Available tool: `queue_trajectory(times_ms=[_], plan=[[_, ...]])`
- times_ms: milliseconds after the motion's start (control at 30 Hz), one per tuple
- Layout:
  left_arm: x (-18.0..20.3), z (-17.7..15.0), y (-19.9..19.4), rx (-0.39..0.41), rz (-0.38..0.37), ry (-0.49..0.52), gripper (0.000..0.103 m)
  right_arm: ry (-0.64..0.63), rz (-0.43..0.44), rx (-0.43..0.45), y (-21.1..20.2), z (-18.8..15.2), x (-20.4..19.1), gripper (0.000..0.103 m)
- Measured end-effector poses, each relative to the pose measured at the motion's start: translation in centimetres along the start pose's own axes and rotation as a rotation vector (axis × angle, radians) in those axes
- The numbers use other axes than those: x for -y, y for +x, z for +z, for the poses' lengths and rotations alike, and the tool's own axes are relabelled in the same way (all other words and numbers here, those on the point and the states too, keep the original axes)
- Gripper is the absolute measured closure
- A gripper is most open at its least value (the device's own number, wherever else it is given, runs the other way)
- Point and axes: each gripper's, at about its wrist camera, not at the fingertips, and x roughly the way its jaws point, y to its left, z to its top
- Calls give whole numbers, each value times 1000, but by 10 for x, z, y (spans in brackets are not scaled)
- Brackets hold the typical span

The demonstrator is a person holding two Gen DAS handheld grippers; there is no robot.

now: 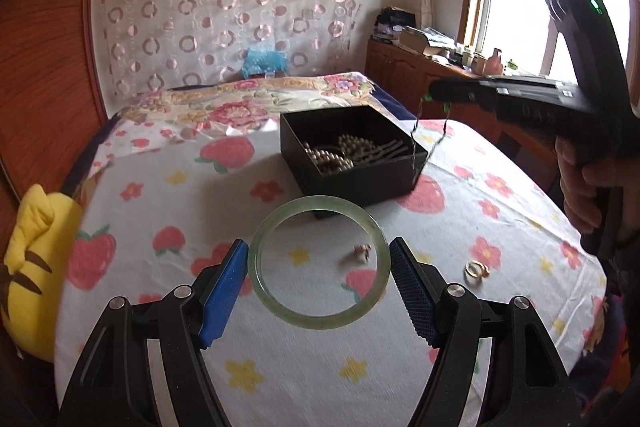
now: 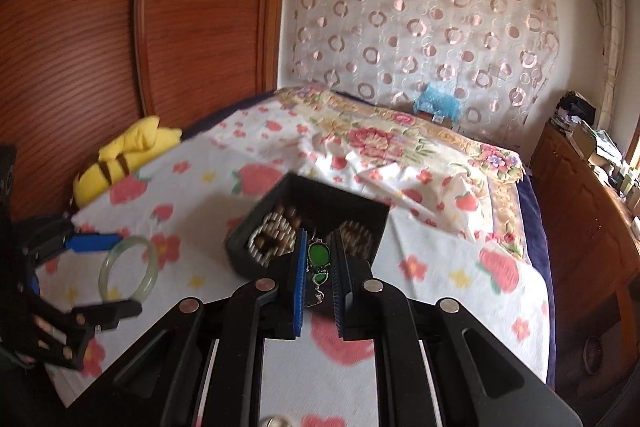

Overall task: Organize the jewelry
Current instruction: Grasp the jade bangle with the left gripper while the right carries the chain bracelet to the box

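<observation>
A pale green jade bangle [image 1: 318, 263] sits between the blue pads of my left gripper [image 1: 318, 259], which is shut on it just above the cloth; it also shows in the right wrist view [image 2: 128, 271]. My right gripper [image 2: 319, 259] is shut on a green-stone necklace [image 2: 318, 255] and holds it above the near edge of the black box [image 2: 304, 227]. In the left wrist view the necklace chain [image 1: 424, 143] hangs from the right gripper [image 1: 436, 95] over the box [image 1: 352, 155], which holds beaded bracelets [image 1: 340, 155].
A gold ring [image 1: 476, 270] and a small earring [image 1: 362, 251] lie on the strawberry-print cloth [image 1: 192, 211]. A yellow plush toy [image 1: 36, 267] sits at the left edge. A wooden headboard [image 2: 120, 27] is behind, and a wooden cabinet [image 2: 592, 211] on the right.
</observation>
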Motion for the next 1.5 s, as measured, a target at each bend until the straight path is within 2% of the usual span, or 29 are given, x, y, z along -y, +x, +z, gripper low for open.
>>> queue_trajectory(times_ms=[267, 533, 767, 933, 1000, 1167, 1300, 1500], plan=[[-3, 25, 10, 25, 26, 25, 34, 48, -7, -13, 30, 14, 19, 90], [-5, 37, 31, 3, 47, 42, 34, 110, 32, -64, 57, 4, 32, 89], [-3, 51, 51, -21, 36, 40, 34, 126, 44, -86, 68, -6, 33, 89], [4, 60, 60, -25, 36, 51, 34, 157, 96, -74, 64, -4, 41, 83], [8, 63, 61, -25, 36, 60, 34, 168, 107, -65, 60, -5, 45, 72], [13, 72, 71, -30, 23, 68, 34, 181, 82, -63, 52, -13, 57, 70], [20, 78, 89, -50, 35, 94, 34, 185, 34, -69, 45, -26, 67, 60], [28, 84, 120, -94, 52, 116, 34, 178, 18, -78, 32, -54, 77, 60]])
